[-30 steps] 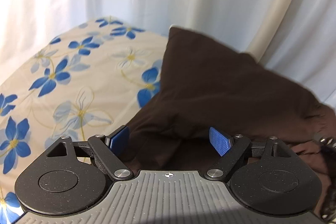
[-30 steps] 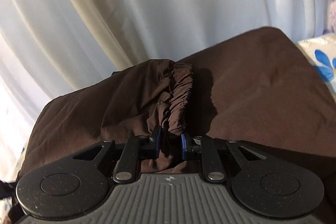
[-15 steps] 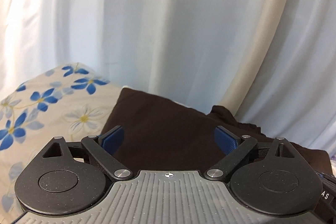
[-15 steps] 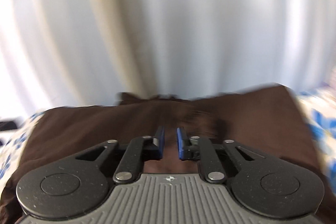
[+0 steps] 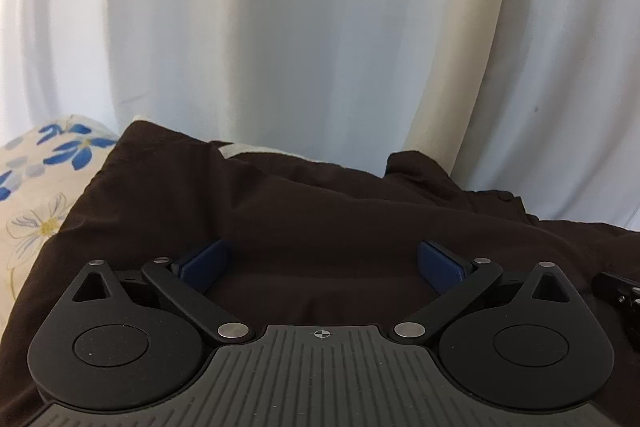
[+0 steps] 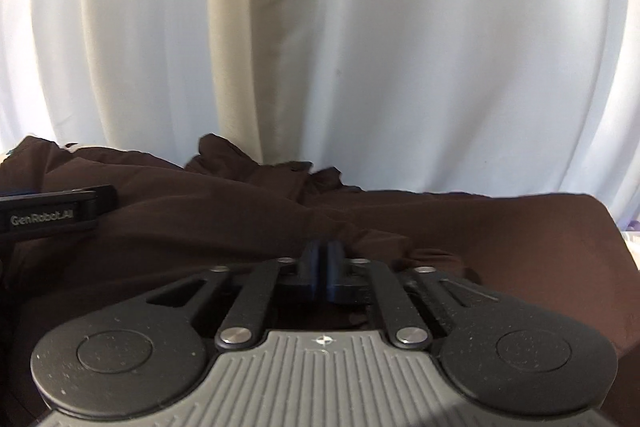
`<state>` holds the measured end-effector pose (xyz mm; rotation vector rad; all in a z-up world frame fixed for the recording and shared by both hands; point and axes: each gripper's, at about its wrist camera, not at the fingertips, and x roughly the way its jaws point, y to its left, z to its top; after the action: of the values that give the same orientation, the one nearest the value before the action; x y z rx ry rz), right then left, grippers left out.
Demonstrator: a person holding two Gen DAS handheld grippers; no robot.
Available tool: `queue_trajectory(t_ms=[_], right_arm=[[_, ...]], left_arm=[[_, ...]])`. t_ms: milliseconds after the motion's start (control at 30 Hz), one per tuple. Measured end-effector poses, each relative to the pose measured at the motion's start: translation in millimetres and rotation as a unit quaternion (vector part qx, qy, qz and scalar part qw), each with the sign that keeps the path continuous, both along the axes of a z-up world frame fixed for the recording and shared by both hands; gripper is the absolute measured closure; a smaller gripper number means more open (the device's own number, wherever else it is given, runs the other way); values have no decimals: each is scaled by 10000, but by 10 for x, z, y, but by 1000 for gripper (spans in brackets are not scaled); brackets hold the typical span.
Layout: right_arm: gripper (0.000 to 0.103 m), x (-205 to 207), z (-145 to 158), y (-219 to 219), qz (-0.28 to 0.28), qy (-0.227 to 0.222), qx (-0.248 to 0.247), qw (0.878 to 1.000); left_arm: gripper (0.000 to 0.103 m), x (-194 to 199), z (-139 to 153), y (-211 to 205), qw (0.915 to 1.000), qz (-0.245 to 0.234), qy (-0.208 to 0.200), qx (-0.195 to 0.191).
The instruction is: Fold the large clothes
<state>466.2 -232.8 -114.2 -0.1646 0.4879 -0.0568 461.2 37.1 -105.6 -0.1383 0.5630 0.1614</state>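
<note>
Left wrist view, rumpled brown garment (image 5: 360, 219), pleated white curtain (image 5: 304, 39)

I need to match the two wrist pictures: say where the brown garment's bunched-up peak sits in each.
Left wrist: bunched peak at upper right of the brown garment.
Right wrist: peak left of centre.
Shared landmark: the cream curtain fold rising just behind it.

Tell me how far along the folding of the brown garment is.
Done: the brown garment lies doubled over on the flowered sheet, though its far edge is bunched. In hand: nothing visibly; the left gripper has just opened wide over the cloth, and the right gripper has just closed, seemingly empty. Left: smoothing the rumpled edge and further folds.
</note>
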Motion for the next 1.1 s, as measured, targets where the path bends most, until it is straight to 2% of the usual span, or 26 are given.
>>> queue_trajectory(t_ms=[100,233,300,467,567,700,867,1100], right_arm=[[103,58,24,-140,-21,54,443,9990],[103,-1,80,-29,-22,105,46,9999],[103,-103,97,15,33,86,31,10000],[103,-425,-34,-73,48,85,-77,9999],[103,-425,-58,0,28,122,-419,9990],[103,-446,-112,122,-62,80,-852,9963],[103,-446,-154,107,-50,4,-850,9964],[103,-440,-147,97,-28,31,-837,9965]], left_arm=[[0,15,-8,20,10000,-16,35,-81],[0,20,-12,39,9999,1,81,-84],[0,20,-10,39,9999,13,126,-58],[0,40,-13,1,9998,-1,190,84],[0,29,-2,-12,9997,-63,212,112],[0,-198,68,-47,9992,-164,276,248],[0,-542,74,-71,9981,-380,272,413],[0,-759,89,-111,9959,-290,474,707]])
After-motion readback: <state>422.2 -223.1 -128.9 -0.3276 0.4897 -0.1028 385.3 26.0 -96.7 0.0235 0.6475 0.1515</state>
